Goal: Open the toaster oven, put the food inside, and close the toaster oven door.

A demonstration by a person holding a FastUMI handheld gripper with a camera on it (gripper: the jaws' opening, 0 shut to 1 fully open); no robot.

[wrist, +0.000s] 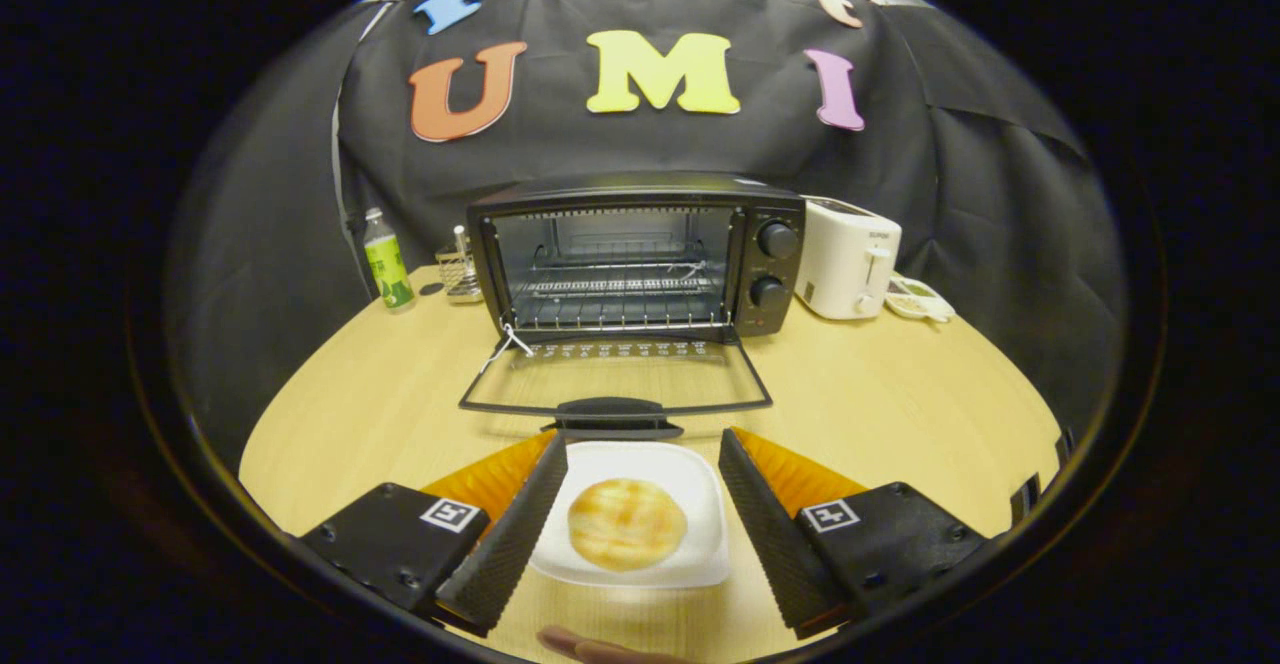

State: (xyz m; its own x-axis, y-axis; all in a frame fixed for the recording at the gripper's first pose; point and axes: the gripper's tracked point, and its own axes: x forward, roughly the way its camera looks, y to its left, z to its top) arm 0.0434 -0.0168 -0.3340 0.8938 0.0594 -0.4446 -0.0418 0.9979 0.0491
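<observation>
The black toaster oven [640, 254] stands at the back of the wooden table with its glass door [615, 379] folded down flat, the handle [612, 412] toward me. The wire rack [615, 286] inside is bare. A white square plate [690, 504] carrying a round golden bun [627, 523] sits between my fingers, just short of the door handle. My gripper [640, 449] is spread wide, and both fingers press the plate's side edges near their tips. A soft shadow under the plate suggests it hangs slightly above the table.
A white pop-up toaster [848, 257] and a small dish [918, 299] stand right of the oven. A green-labelled bottle [387, 259] and a small wire holder [460, 272] stand to its left. A person's fingertip [575, 644] shows by the table's near edge.
</observation>
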